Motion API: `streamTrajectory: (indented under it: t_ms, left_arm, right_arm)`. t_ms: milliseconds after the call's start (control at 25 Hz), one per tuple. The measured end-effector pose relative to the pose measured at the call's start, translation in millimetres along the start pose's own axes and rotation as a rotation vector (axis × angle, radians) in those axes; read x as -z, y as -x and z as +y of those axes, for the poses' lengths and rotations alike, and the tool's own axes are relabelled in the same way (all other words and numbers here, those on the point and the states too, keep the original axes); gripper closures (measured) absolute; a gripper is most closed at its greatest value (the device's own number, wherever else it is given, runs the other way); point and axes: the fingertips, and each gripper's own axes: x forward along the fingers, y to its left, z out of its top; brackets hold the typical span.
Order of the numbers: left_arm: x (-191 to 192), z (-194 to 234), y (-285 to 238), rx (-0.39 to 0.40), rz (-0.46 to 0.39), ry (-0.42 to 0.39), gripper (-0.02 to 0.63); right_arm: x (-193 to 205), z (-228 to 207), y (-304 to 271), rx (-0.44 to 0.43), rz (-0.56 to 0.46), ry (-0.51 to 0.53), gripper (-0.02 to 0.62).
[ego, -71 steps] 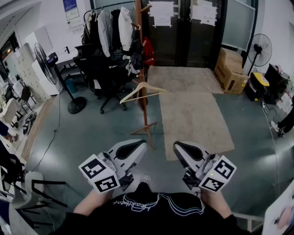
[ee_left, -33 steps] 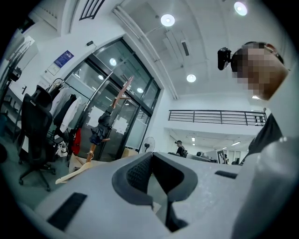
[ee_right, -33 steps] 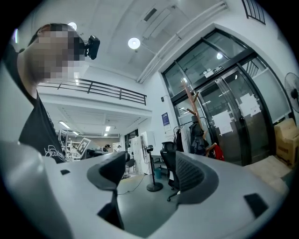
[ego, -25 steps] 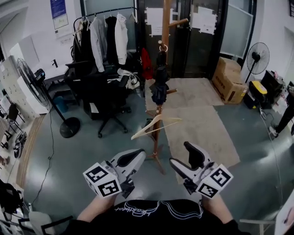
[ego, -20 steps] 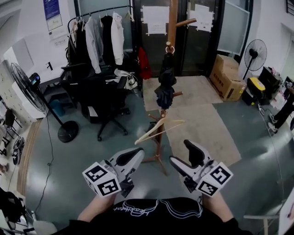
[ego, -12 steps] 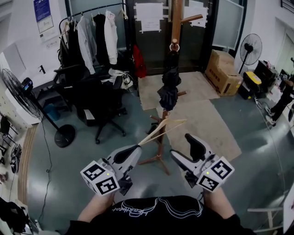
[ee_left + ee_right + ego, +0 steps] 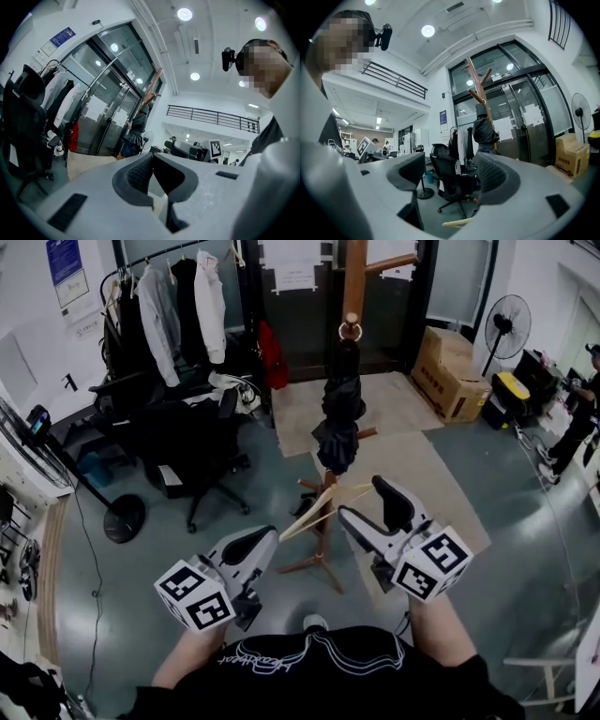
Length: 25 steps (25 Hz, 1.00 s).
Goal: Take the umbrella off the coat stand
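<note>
A black folded umbrella (image 7: 339, 413) hangs by its ring handle from a peg on the wooden coat stand (image 7: 353, 277), straight ahead of me. A wooden hanger (image 7: 323, 505) hangs lower on the same pole. My right gripper (image 7: 373, 508) is open and empty, below and just right of the umbrella, beside the hanger. My left gripper (image 7: 262, 536) is shut on nothing, lower and to the left. The left gripper view shows the umbrella (image 7: 136, 131) and stand (image 7: 152, 89) beyond the shut gripper (image 7: 153, 158). In the right gripper view the umbrella (image 7: 485, 129) shows above the open gripper (image 7: 452, 177).
A black office chair (image 7: 192, 442) and a clothes rail with jackets (image 7: 169, 296) stand to the left. A standing fan's base (image 7: 124, 518) is at the far left. Cardboard boxes (image 7: 450, 381) and another fan (image 7: 506, 315) stand at the right, beige rugs (image 7: 412, 460) behind the stand.
I have come closer to the coat stand, so the umbrella looms larger. The right gripper's jaws, together in the earliest frame, now stand apart, and it has risen beside the hanger.
</note>
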Motion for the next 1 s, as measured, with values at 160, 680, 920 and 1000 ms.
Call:
streamTrajectory:
  t_ms: [160,680,920,1000]
  left_arm:
    - [-11.8,18.8,-18.7,-0.014,0.003,-0.001,0.6]
    - [-30.5,74.1,-42.5,-0.105,-0.053,-0.007,0.6]
    - [-30.1,89.2,-42.6,-0.148,-0.072,0.001,0.6]
    - [-30.3,91.7,-42.6,-0.156,-0.078,0.003,0.6]
  right_arm:
    - [-5.9,-32.6,-25.6,0.028,-0.004,-0.011,0.253]
    - [3.7,-105.5,-99.1,0.136,0.023,0.035,0.245]
    - [4.0,-114.4,-117.1,0.159,0.021,0.049,0.262]
    - [4.9,-115.5,-121.8,0.167,0.024,0.061,0.267]
